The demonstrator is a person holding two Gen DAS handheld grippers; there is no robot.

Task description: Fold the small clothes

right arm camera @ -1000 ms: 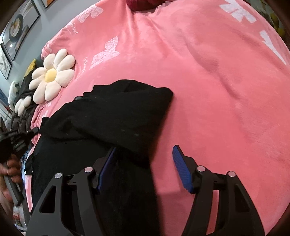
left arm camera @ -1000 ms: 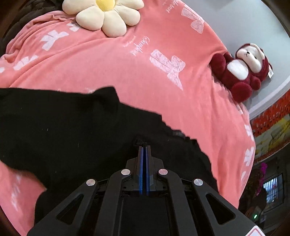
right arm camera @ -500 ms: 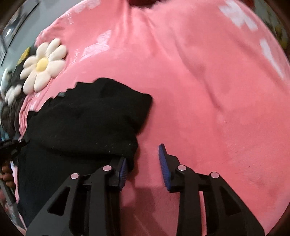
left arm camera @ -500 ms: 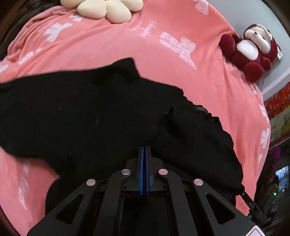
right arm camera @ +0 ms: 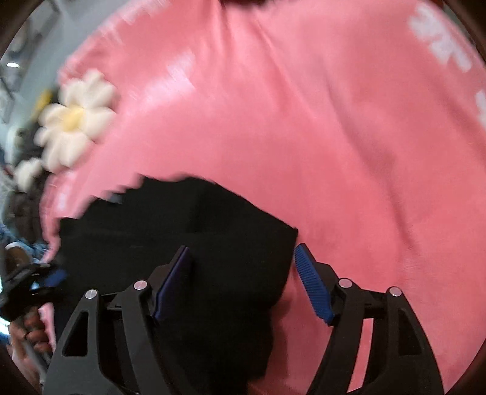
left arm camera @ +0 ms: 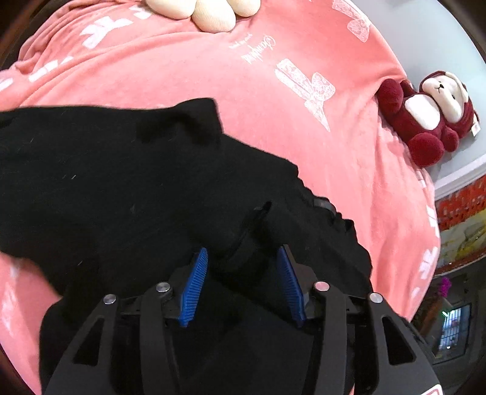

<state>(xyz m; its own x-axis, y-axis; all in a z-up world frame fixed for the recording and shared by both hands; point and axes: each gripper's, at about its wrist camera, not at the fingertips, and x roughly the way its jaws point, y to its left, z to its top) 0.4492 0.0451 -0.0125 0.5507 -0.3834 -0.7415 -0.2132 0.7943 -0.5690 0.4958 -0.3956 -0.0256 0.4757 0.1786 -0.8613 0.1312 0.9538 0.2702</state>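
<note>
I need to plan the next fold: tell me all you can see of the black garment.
The black garment is soft, matte knit, lying partly folded in overlapping layers on the pink blanket. One pointed corner faces the flower cushion. Both claws are open over it: the left claw above a raised fold, the right claw straddling its edge.
</note>
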